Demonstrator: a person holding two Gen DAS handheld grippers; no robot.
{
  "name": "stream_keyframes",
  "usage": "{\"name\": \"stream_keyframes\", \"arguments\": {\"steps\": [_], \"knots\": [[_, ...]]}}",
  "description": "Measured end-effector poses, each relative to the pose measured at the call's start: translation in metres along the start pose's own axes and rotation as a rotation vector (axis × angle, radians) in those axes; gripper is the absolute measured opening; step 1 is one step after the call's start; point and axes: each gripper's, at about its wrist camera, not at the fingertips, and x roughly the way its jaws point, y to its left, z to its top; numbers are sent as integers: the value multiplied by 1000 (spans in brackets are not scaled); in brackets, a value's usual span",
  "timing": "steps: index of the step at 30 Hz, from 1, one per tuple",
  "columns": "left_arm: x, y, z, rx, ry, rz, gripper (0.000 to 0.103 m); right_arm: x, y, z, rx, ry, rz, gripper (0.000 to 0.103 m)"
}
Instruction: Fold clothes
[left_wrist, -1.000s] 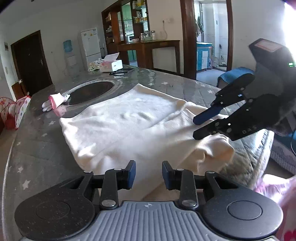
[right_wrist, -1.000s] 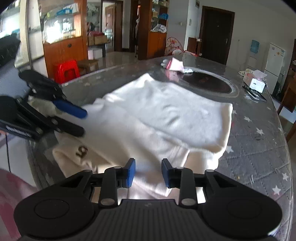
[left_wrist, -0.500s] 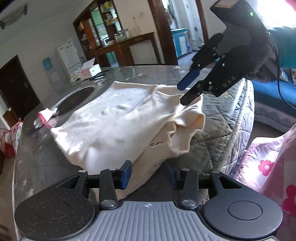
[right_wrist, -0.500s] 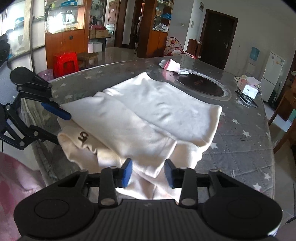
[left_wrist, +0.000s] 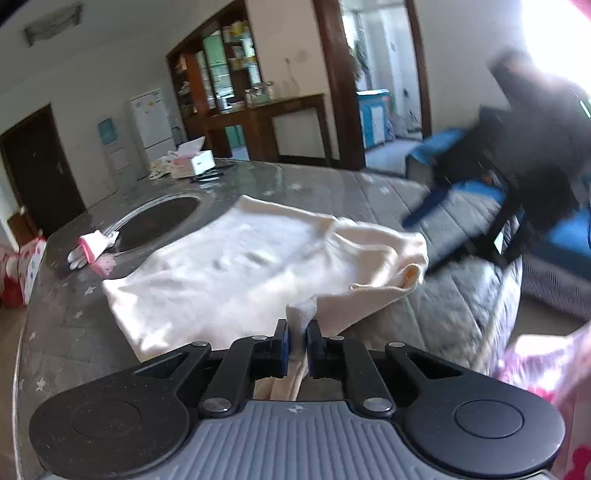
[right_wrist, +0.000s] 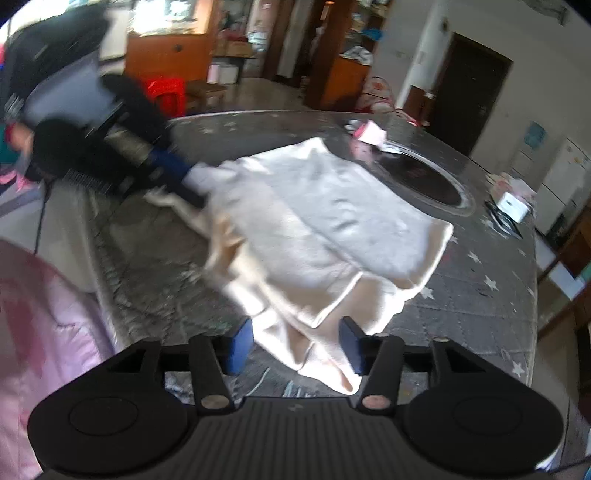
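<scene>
The cream garment (left_wrist: 236, 266) lies part-folded on the grey star-patterned counter (left_wrist: 66, 295). The left gripper (left_wrist: 295, 343) has just closed, jaws clamped on its near edge. The right gripper (right_wrist: 295, 341) has just been opening, jaws apart, a hanging corner between them unpinched.

A grey counter (left_wrist: 74, 306) patterned with stars carries the cream garment (left_wrist: 229, 266) spread across it. Beyond lies a dark round inset (left_wrist: 155, 221), a pink-and-white glove (left_wrist: 92, 251) beside it, and a tissue box (left_wrist: 192, 162) near the far edge.
</scene>
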Motion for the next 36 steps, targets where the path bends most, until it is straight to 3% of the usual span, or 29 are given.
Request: {"name": "stream_keyframes", "arguments": {"steps": [10, 13, 15, 18, 24, 29, 32, 36], "knots": [[6, 12, 4, -39, 18, -31, 11, 32, 14, 5, -78, -62, 3, 52], [3, 8, -3, -28, 23, -28, 15, 42, 10, 9, -52, -64, 27, 45], [2, 4, -8, -14, 27, -23, 20, 44, 5, 12, -28, -56, 51, 28], [0, -1, -16, 3, 33, -6, 31, 45, -1, 15, 15, -45, 78, 17], [-2, -11, -36, 88, 54, 56, 43, 42, -12, 20, 103, -41, 108, 16], [-8, -12, -47, 146, 49, 104, 43, 40, -13, 21, 112, -39, 98, 17], [-10, -1, -51, 127, 61, 100, 31, 41, -11, 18, 101, -29, 86, 21], [-12, 5, -55, 118, 54, 94, 26, 41, -1, 10, 50, -31, 68, 30]]}}
